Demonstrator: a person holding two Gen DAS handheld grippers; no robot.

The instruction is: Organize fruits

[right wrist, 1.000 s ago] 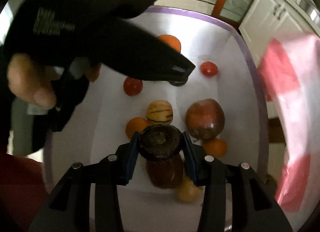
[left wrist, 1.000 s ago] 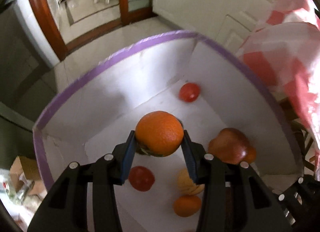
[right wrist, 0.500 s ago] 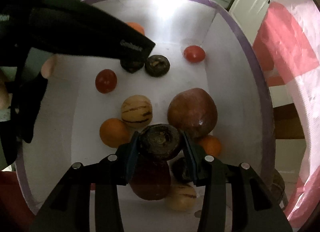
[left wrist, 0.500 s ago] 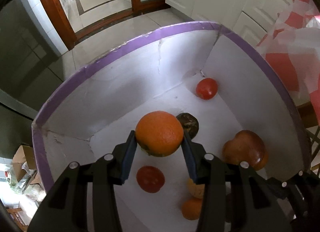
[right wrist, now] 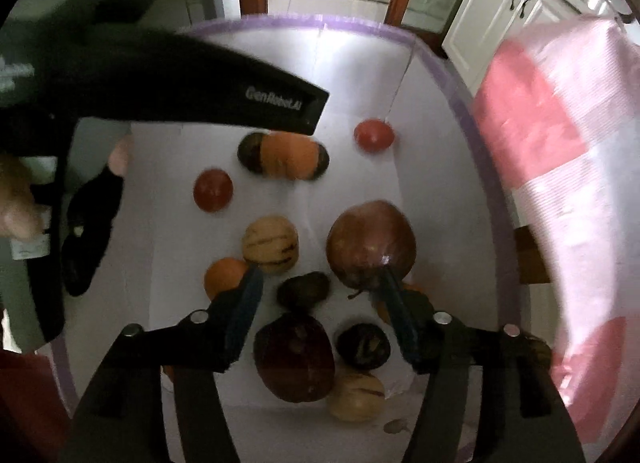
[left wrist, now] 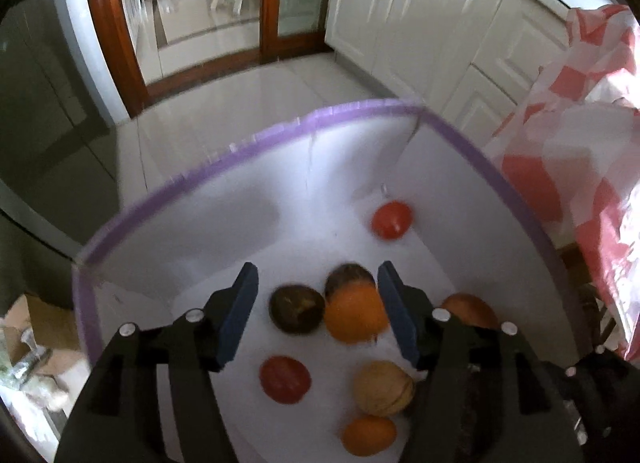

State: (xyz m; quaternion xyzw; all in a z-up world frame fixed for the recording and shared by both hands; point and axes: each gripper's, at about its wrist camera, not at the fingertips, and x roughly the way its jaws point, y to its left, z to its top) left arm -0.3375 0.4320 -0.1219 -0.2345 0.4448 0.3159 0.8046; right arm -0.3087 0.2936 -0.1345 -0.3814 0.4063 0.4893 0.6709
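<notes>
Fingers of the left gripper [left wrist: 318, 307] had just been opening, the orange [left wrist: 355, 315] dropping between them into the box [left wrist: 248, 143]; those of the right gripper [right wrist: 320, 305], likewise spread, had released the dark fruit [right wrist: 304, 290] below.

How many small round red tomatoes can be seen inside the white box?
2. One small round red tomato lies near the far right corner of the white box; the other lies left of centre. More may be hidden under the hand-held grippers.

a home kitchen: white cabinets [left wrist: 420, 23], tiled floor [left wrist: 248, 103].
</notes>
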